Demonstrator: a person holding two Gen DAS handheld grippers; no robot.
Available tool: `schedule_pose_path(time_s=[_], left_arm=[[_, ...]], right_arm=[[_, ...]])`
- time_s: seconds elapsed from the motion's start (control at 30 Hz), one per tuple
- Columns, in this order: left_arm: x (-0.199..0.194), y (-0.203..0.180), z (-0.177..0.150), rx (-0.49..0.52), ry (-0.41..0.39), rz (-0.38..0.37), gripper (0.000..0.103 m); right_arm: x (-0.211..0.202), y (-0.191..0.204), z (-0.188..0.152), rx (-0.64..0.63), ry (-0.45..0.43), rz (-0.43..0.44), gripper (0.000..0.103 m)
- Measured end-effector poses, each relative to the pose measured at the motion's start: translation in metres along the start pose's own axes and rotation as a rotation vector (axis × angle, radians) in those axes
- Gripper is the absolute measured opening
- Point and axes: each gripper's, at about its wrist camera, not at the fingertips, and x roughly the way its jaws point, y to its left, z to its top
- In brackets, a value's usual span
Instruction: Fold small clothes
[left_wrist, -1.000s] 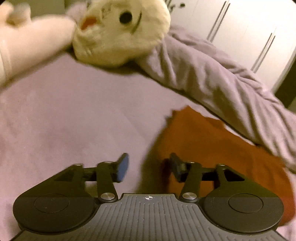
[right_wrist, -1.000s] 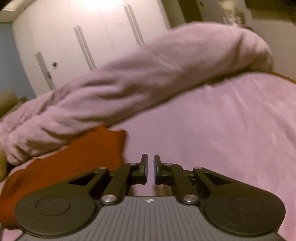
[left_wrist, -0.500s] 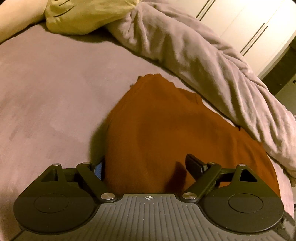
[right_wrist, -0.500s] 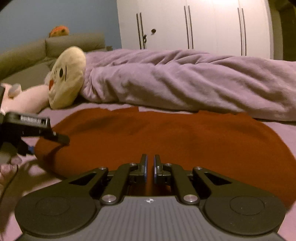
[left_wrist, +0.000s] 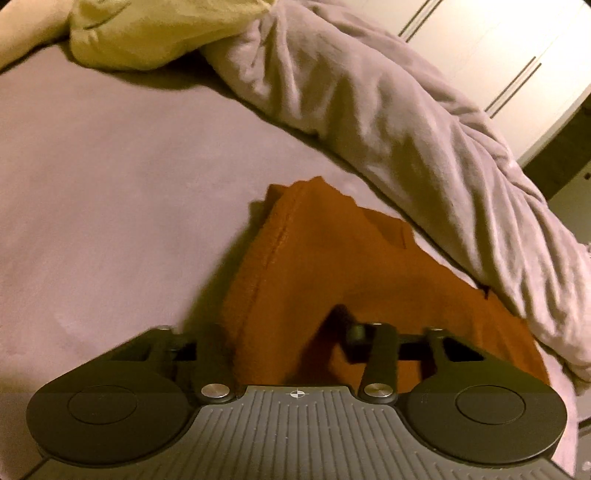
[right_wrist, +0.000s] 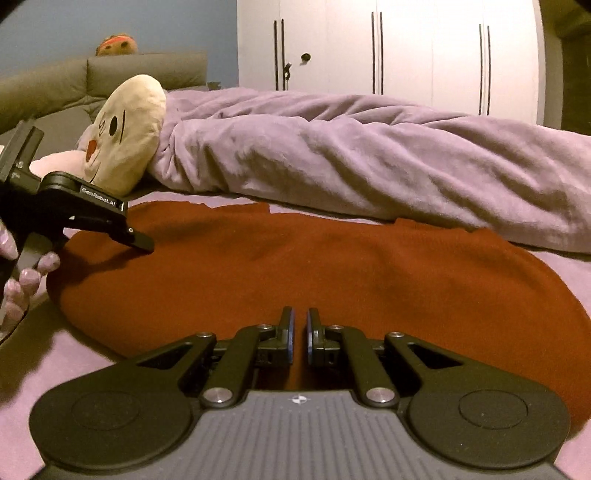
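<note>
A rust-orange garment (left_wrist: 332, 266) lies flat on the lilac bed sheet (left_wrist: 110, 184), its far edge against a rumpled blanket. My left gripper (left_wrist: 286, 330) straddles the garment's left end. Its jaws are closing with a raised fold of cloth between them; the left finger is hidden behind that fold and the right finger (left_wrist: 354, 332) lies on top. In the right wrist view the garment (right_wrist: 332, 266) spreads across the middle, and the left gripper (right_wrist: 142, 245) dips onto its left end. My right gripper (right_wrist: 298, 321) is shut and empty, low over the garment's near edge.
A lilac blanket (right_wrist: 369, 158) is bunched along the far side of the bed. A cream plush toy (right_wrist: 125, 136) lies at the back left by a grey headboard (right_wrist: 110, 77). White wardrobe doors (right_wrist: 388, 51) stand behind. A person's fingers (right_wrist: 26, 280) hold the left gripper.
My left gripper moved from the bare sheet onto the garment's end, spread its jaws wide, then narrowed them around a fold. My right gripper swung round to face the garment, then stayed still, shut.
</note>
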Motion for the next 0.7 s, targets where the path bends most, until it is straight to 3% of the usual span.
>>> schedule_pose_path(time_s=[0.07, 0.23, 0.4, 0.63, 0.7], left_arm=[[0.001, -0.001, 0.003, -0.015, 0.021, -0.021, 0.023], [-0.014, -0.022, 0.009, 0.038, 0.021, -0.023, 0.019], [-0.034, -0.071, 0.008, 0.118, 0.004, -0.061, 0.016], [-0.021, -0.162, -0.028, 0.196, 0.011, -0.071, 0.016], [-0.008, -0.183, -0.046, 0.230, 0.034, -0.078, 0.007]], right_arm=[[0.005, 0.001, -0.005, -0.008, 0.013, -0.009, 0.006], [0.013, -0.001, -0.001, -0.020, 0.053, 0.014, 0.006], [-0.013, -0.018, 0.003, 0.009, 0.022, 0.015, 0.006], [-0.045, -0.063, 0.001, 0.124, -0.020, -0.015, 0.007], [-0.047, -0.075, 0.000, 0.165, -0.025, -0.023, 0.008]])
